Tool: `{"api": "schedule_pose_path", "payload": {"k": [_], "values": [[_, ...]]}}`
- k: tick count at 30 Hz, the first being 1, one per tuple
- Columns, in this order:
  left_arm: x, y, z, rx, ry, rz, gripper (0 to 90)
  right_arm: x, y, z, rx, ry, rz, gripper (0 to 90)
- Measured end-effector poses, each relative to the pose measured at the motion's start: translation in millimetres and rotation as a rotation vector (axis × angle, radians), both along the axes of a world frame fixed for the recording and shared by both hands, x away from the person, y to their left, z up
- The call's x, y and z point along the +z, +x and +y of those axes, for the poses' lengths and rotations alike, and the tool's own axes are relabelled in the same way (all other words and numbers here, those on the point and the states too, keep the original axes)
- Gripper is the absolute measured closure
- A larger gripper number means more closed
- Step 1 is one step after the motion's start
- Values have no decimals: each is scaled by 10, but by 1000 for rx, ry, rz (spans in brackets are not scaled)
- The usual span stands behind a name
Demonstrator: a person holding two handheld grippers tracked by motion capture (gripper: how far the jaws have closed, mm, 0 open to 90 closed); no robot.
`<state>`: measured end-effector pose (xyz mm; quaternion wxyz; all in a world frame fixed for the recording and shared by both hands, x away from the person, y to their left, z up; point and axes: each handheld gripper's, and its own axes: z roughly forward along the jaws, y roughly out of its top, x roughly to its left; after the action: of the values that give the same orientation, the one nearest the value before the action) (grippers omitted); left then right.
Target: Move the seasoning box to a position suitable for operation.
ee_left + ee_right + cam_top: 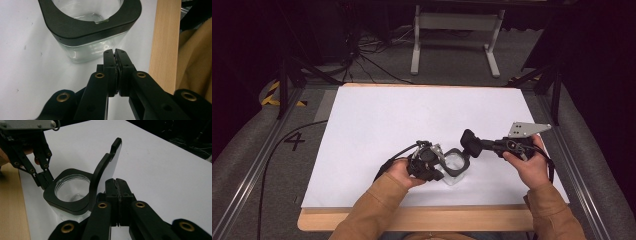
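Glass jar [92, 47] with a black square collar [82, 27] sits on the white table top [377, 120], near the front wooden edge [165, 42]. Jar mouth is uncovered; a black hinged lid [105, 172] stands up, tilted, at the collar's side.

Left gripper [115, 52]: jaws pressed together, nothing visible between them. Tips sit just short of the jar's glass wall, below the collar; contact can't be confirmed. In the right gripper view its tips [45, 181] sit right at the collar's far corner. Left hand [399, 172] wraps the gripper body in the high view.

Right gripper [116, 181]: jaws also together, no gap seen. The raised lid stands just to the left of its tips, edge-on, very close; can't tell whether the jaws pinch any part of it or merely rest beside it. In the high view this gripper [468, 142] reaches in from the right, tips at the jar's rim, right hand [529, 167] behind, grey plate [527, 129] on top.
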<state>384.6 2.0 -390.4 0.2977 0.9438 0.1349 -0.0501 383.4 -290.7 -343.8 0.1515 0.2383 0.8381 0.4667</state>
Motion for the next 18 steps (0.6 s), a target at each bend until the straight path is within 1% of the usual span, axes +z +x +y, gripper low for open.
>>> {"api": "schedule_pose_path", "payload": {"k": [3, 4, 5, 6, 8, 12, 15, 18], "values": [[1, 1, -19, -1, -13, -23, 883, -4, -6, 25, 10, -1, -2, 897], [5, -5, -23, 9, -14, -20, 883, -2, -7, 28, 9, -5, -5, 897], [5, 1, -28, 7, -18, -25, 883, -2, -7, 29, 10, -3, -3, 896], [5, 0, -33, 7, -13, -30, 885, -3, -7, 29, 10, -3, -3, 897], [-1, -10, -39, 10, -9, -26, 893, -3, -9, 28, 9, -4, -3, 896], [-1, -5, -42, 3, -8, -33, 895, -1, -10, 37, 10, -4, -6, 897], [-2, -9, -41, 10, -9, -29, 894, 3, -18, 50, 13, -11, -11, 897], [-4, -5, -43, 5, -9, -28, 893, 7, -32, 69, 19, -10, -10, 897]]}}
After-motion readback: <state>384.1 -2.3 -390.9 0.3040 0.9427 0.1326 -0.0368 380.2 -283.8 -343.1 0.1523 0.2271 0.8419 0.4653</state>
